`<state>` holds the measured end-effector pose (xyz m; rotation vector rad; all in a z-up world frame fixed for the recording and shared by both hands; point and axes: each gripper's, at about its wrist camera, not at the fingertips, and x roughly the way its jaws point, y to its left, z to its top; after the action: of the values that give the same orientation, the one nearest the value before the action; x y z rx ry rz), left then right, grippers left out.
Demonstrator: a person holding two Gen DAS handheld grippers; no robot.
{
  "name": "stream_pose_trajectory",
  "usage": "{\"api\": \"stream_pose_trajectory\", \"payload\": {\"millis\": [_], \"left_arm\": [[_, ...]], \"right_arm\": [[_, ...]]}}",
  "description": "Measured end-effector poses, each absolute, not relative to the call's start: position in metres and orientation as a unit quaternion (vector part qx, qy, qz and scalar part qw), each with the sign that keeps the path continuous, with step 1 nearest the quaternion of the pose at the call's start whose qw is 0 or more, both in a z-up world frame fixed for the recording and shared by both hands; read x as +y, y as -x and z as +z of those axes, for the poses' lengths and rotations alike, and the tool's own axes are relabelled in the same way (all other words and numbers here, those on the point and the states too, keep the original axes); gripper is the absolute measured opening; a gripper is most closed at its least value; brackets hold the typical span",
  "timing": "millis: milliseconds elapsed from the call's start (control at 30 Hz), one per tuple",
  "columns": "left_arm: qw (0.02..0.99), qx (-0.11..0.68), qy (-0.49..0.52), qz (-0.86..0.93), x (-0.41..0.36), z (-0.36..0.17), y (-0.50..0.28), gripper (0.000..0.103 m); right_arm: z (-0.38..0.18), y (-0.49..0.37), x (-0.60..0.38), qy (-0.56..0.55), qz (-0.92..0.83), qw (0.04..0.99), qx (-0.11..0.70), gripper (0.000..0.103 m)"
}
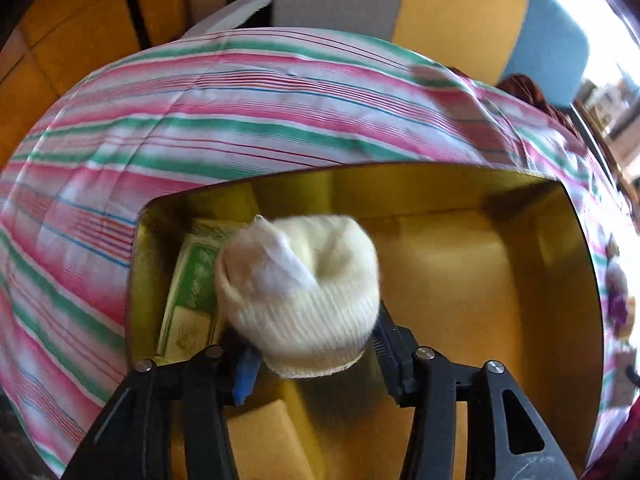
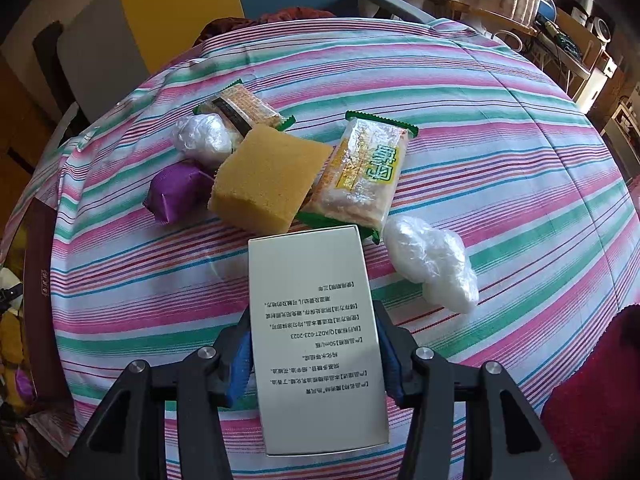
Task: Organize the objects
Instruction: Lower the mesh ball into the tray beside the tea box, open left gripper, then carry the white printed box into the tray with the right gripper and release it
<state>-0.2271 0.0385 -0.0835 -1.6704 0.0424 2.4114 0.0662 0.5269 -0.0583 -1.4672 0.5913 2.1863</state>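
The left gripper [image 1: 316, 356] stood over a gold-lined box [image 1: 576, 264], its jaws apart around a rolled cream sock [image 1: 300, 292] with a ribbed cuff, the right pad clear of it; a green-printed packet [image 1: 192, 300] lay in the box beside the sock; the right gripper [image 2: 316, 356] was clamped on a pale carton [image 2: 316, 332] bearing small Chinese print and "50ml"; beyond it on the striped cloth [image 2: 500, 128] lay a white crumpled bag [image 2: 432, 260], a yellow sponge [image 2: 268, 176], a green-edged snack packet [image 2: 364, 172] and a purple packet [image 2: 176, 192].
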Motion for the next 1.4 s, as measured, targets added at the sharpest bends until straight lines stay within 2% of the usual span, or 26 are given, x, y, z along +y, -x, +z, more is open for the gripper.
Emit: {"api": "stream_pose_trajectory", "payload": {"millis": [167,233,533,767,1033,1400], "left_arm": [[0.112,0.008,0.552,0.826,0.036,-0.076,0.216,0.059],[0.116,0.007,0.544,0.831,0.036,-0.072,0.213,0.065],[0.105,-0.006,0.494,0.863,0.026,-0.038,0.186,0.068],[0.112,-0.026,0.44,0.89,0.018,-0.011,0.126,0.068],[0.125,0.004,0.405,0.906,0.024,-0.003,0.063,0.068],[0.114,0.022,0.378,0.919,0.015,-0.001,0.03,0.068]], "right_arm": [[-0.058,-0.066,0.528,0.528,0.789,0.223,0.219,0.053],[-0.059,-0.066,0.529,0.527,0.789,0.225,0.221,0.054],[-0.056,-0.068,0.53,0.519,0.792,0.232,0.221,0.053],[-0.05,-0.074,0.533,0.504,0.799,0.242,0.22,0.052],[-0.023,-0.08,0.523,0.464,0.824,0.249,0.211,0.052],[0.033,-0.029,0.412,0.435,0.879,0.119,0.154,0.052]]}}
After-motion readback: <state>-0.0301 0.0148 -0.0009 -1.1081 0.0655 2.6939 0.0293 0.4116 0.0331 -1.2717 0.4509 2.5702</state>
